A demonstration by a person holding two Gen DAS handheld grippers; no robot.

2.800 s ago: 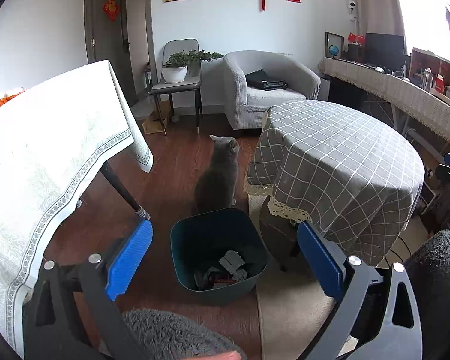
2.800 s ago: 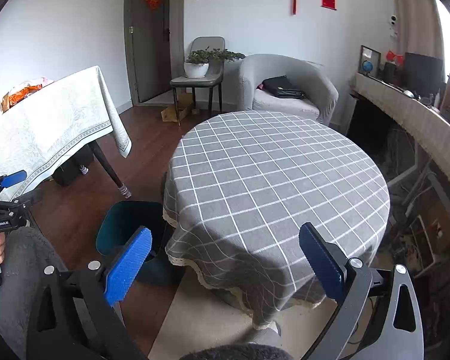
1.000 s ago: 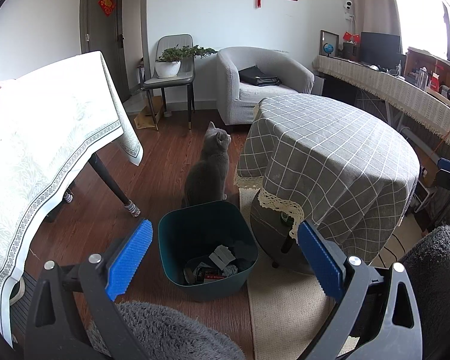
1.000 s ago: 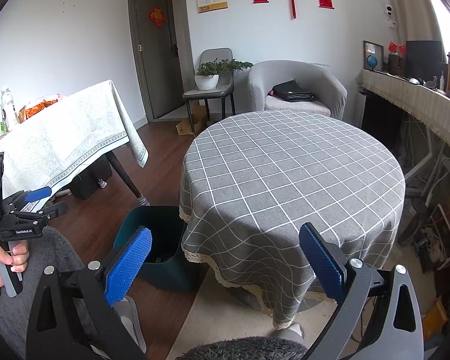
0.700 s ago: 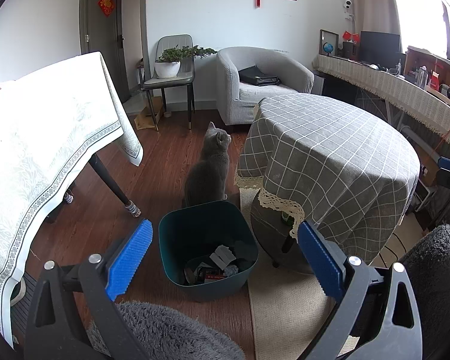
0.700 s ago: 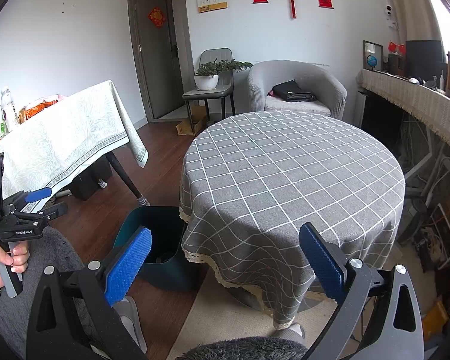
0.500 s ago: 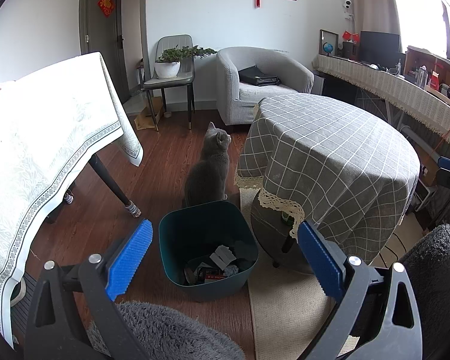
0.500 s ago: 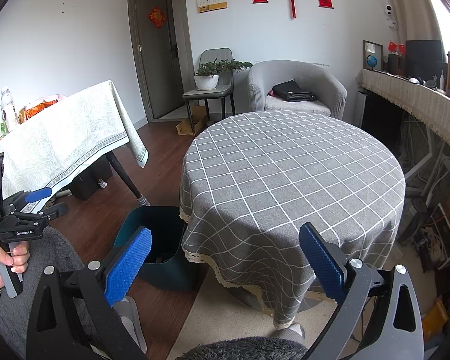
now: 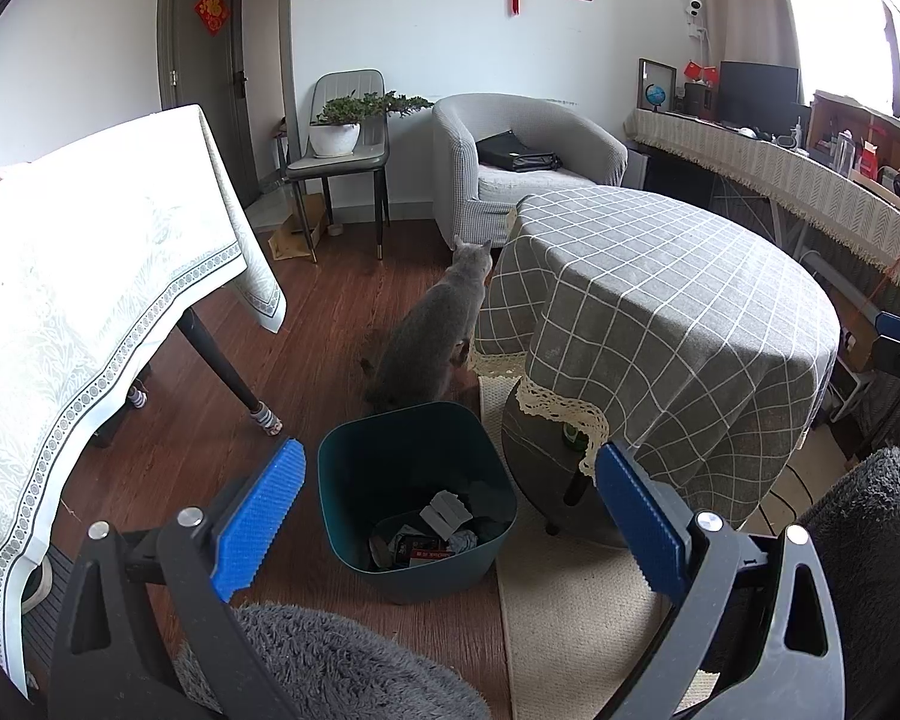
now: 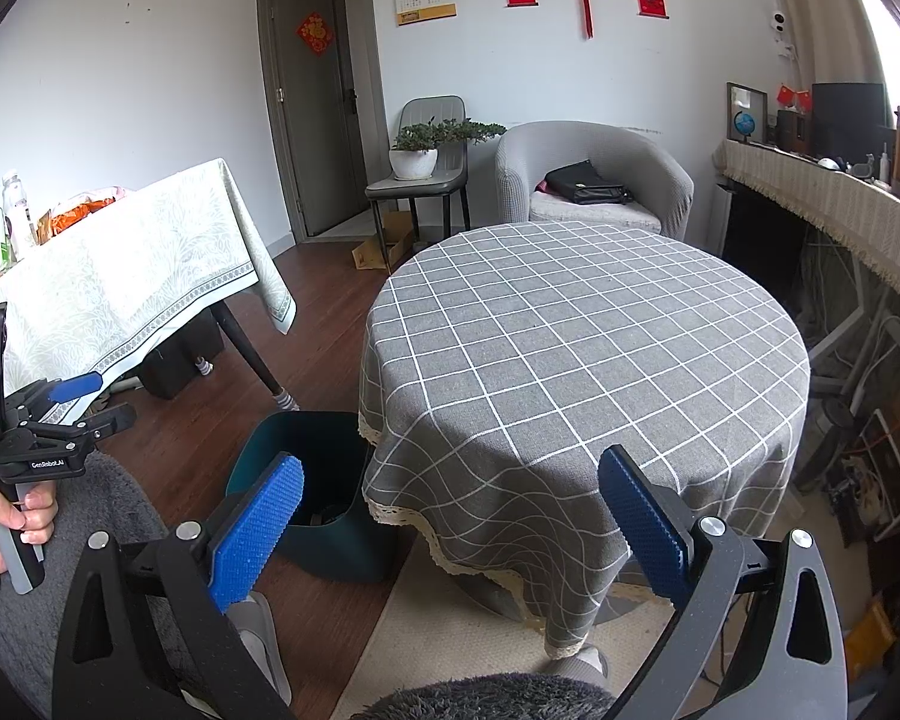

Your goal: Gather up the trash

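The cat (image 9: 432, 324) has risen since a moment ago and now leans toward the round table (image 9: 660, 276); otherwise nothing differs. Both tools – left tool (image 9: 450, 516) and right tool (image 10: 450, 516) – are wide open and hold nothing. The bin (image 9: 354, 456) stands on the floor at the table's near-left edge. Only the left view shows the trash (image 9: 438, 534) inside it; the right view shows a bare tabletop, so collecting seems finished.

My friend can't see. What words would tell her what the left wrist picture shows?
The open left gripper hovers above a dark teal bin holding trash scraps. A grey cat stands behind the bin, beside a round table with a grey checked cloth.
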